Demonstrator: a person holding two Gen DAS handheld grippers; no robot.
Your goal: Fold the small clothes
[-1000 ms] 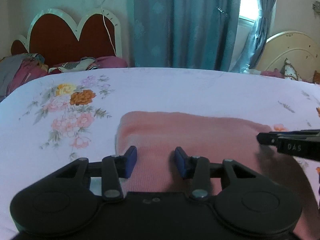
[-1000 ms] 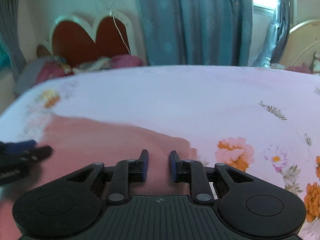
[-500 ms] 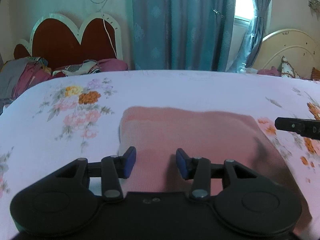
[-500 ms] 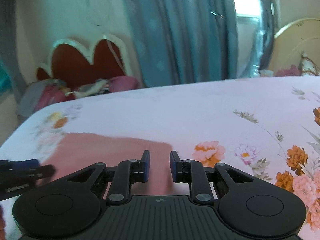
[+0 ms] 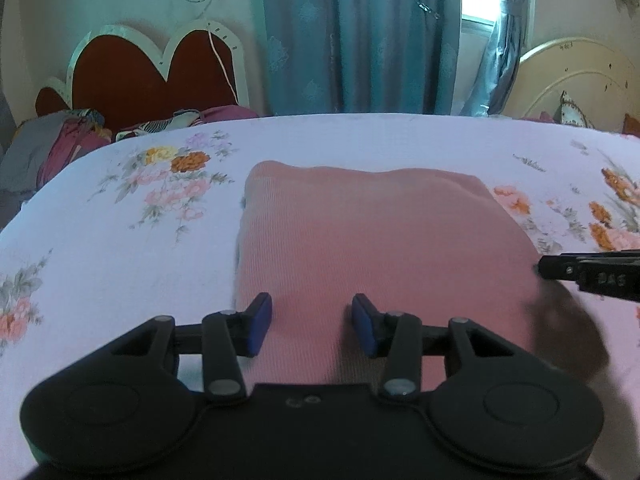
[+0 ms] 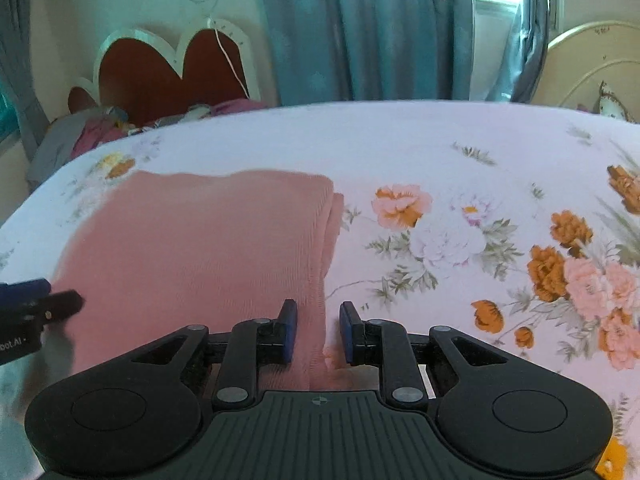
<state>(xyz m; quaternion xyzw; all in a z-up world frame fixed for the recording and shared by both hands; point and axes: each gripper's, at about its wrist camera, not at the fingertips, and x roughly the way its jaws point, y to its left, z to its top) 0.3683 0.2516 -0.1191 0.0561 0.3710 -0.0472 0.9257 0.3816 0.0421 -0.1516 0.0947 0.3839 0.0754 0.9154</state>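
A pink knit garment point(image 5: 372, 236) lies folded flat in a rough rectangle on the floral bedsheet; it also shows in the right wrist view point(image 6: 200, 252). My left gripper point(image 5: 312, 326) is open and empty above the garment's near left part. My right gripper point(image 6: 318, 330) is open and empty, its jaws standing either side of the garment's right folded edge near the front. The right gripper's tip point(image 5: 592, 274) shows at the right edge of the left wrist view. The left gripper's tip point(image 6: 36, 308) shows at the left edge of the right wrist view.
The bed point(image 6: 440, 152) has a white sheet with flower prints. A red heart-shaped headboard point(image 5: 152, 72) and piled clothes point(image 5: 60, 144) stand at the far left. Blue curtains point(image 5: 360, 36) hang behind. A cream headboard point(image 5: 580, 80) is at the far right.
Both grippers have pulled back and up from the garment, so more of it shows. The right gripper's jaws have opened a little wider. The garment lies still.
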